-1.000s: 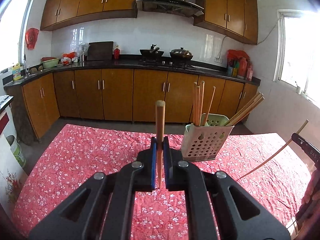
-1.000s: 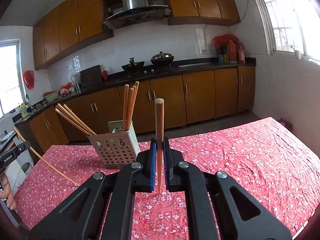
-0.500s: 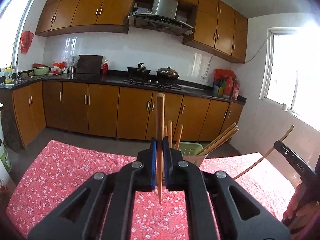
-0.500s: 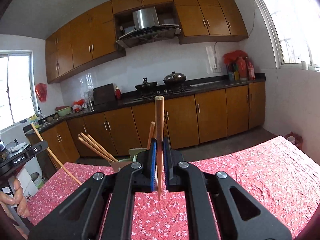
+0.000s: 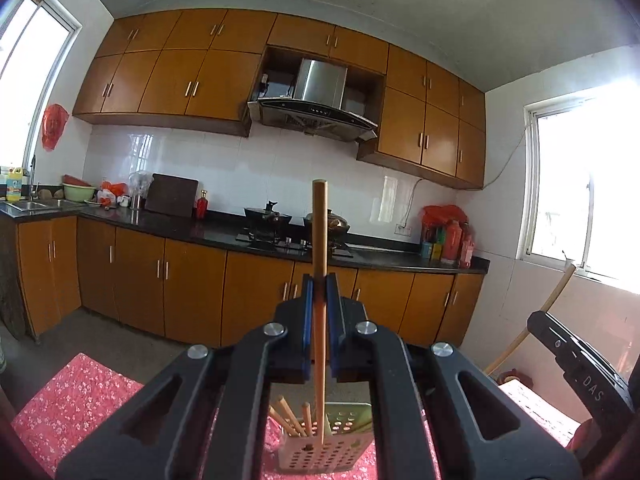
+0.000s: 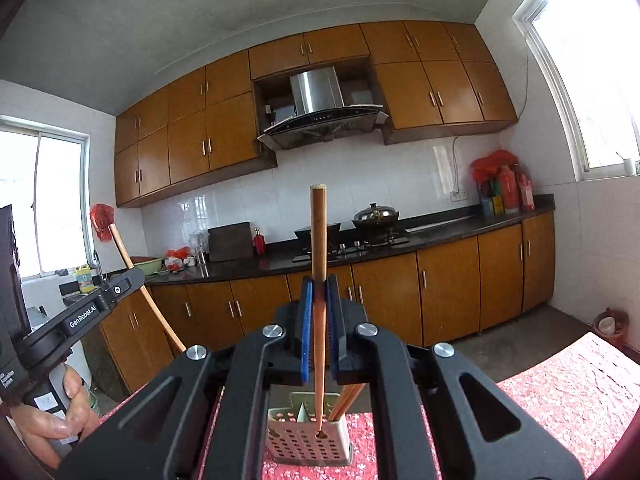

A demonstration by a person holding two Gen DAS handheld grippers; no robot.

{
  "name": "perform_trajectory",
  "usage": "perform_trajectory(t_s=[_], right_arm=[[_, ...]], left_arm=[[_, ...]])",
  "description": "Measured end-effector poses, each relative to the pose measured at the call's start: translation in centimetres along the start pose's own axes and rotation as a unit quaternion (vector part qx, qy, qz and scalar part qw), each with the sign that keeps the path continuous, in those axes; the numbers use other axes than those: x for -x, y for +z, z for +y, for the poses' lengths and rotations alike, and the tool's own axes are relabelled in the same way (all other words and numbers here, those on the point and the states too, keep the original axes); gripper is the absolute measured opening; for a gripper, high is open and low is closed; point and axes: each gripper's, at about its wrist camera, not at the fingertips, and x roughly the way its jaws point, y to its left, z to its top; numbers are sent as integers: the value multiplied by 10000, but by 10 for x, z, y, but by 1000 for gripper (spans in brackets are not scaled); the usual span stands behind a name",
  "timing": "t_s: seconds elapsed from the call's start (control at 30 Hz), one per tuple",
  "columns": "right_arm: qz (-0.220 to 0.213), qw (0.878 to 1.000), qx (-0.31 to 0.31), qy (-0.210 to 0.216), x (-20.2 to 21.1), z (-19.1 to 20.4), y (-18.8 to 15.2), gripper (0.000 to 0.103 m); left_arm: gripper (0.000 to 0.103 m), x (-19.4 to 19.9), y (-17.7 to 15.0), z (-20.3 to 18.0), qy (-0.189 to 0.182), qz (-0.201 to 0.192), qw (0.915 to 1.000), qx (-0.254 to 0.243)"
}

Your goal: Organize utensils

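left wrist view: jaws pinching an upright chopstick (image 5: pixel 320 240), holder (image 5: pixel 320 446) seemingly just below; right gripper (image 6: pixel 319 296) likewise.

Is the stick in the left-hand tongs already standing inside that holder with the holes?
No. The chopstick is clamped upright in the left tongs, its lower tip hanging above the perforated holder, which already holds other chopsticks.

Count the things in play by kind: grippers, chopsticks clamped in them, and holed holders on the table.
Grippers: 2 (left gripper, right gripper)
Clamped chopsticks: 2 (left chopstick, right chopstick)
Holed holder: 1
Total: 5
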Motion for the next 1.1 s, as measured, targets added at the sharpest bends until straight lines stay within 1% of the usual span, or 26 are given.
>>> perform_trajectory(t_s=[0.1,0.3,0.47,0.53,0.57,0.6,0.63,0.67,0.73,0.83,0.9,1.0,1.03,1.1], right_arm=[[-46,10000,40,15,-17,4,-4,8],[104,9999,95,17,-50,4,-23,8],[329,9995,-8,17,-65,-4,-39,8],[480,9988,-35,29,-67,-7,-45,9],[513,9987,-32,50,-65,-8,-45,14],[504,9987,-21,27,-64,-9,-46,27],[464,9989,-15,-11,-60,-10,-45,34],[394,9992,-27,-15,-52,-12,-42,41],[336,9994,-11,-41,-43,-13,-38,41],[283,9995,-38,-95,-27,-17,-30,43],[284,9995,-60,-156,-12,-19,-27,54],[372,9991,-8,-195,12,-18,-31,61],[425,9988,31,-235,17,-18,-33,62],[574,9979,80,-279,31,-16,-42,68]], left_arm=[[8,-16,-2,-2,35,-43,10000,-3],[8,-50,-8,-8,123,-110,9997,-172],[8,-75,-30,-2,83,99,9997,-184],[9,-84,-41,3,98,279,9995,-120],[10,-86,-44,7,107,334,9994,-55],[13,-85,-45,10,117,360,9993,-3],[18,-84,-45,14,126,364,9992,52],[21,-80,-43,18,147,335,9993,105],[27,-69,-38,23,159,255,9994,174],[31,-46,-29,33,262,143,9994,199],[35,-26,-27,41,367,147,9989,233],[43,7,-33,55,488,223,9982,260],[46,19,-38,59,555,273,9979,204],[49,40,-49,67,682,409,9968,105]])
